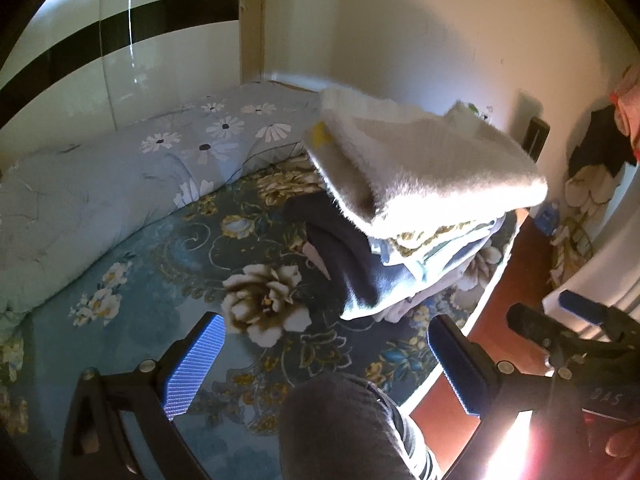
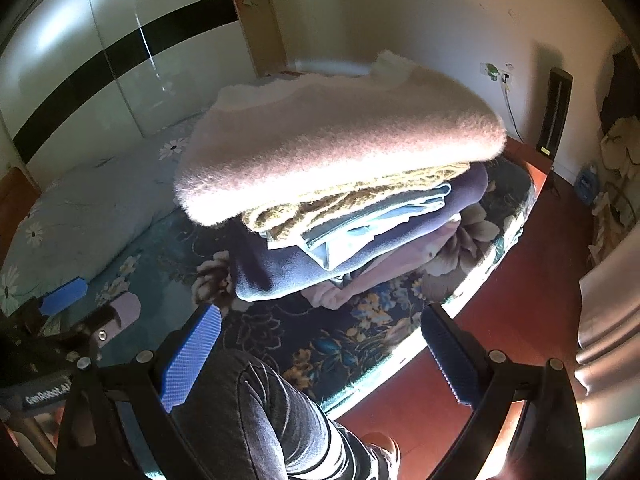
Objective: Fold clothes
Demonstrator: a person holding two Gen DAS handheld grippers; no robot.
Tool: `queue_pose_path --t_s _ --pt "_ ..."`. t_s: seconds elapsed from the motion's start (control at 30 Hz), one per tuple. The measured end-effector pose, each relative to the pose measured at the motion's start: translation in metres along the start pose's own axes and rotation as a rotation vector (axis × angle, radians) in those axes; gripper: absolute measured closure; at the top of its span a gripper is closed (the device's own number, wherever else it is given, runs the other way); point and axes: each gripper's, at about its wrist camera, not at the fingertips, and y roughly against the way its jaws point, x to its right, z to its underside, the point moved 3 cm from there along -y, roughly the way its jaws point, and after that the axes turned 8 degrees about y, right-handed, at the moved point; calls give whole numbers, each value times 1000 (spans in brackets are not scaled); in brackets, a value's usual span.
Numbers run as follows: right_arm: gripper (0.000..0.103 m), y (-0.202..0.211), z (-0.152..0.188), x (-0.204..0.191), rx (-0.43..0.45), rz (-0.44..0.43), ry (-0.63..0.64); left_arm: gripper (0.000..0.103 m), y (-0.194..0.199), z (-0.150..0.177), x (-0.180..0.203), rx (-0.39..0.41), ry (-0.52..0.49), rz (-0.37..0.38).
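Observation:
A stack of folded clothes stands near the bed's right edge. A fluffy pale pink sweater lies on top, over a tan knit, a light blue piece and a dark blue garment. My left gripper is open and empty, held above the floral bedspread short of the stack. My right gripper is also open and empty, just in front of the stack over the bed edge. The right gripper shows at the right of the left wrist view.
A pale blue daisy-print quilt lies rolled along the bed's far side. A person's knee in dark jeans sits below both grippers. Red-brown floor lies right of the bed; a wardrobe stands behind.

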Motion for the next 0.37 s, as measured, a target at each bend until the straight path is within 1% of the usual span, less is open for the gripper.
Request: queue_pose_path --t_s 0.13,0.37 --pt "3 -2 1 2 -6 2 -8 0 -4 4 3 -15 -13 -3" --pt "3 -2 2 3 -13 4 -14 0 -4 5 6 -16 -25 -4"
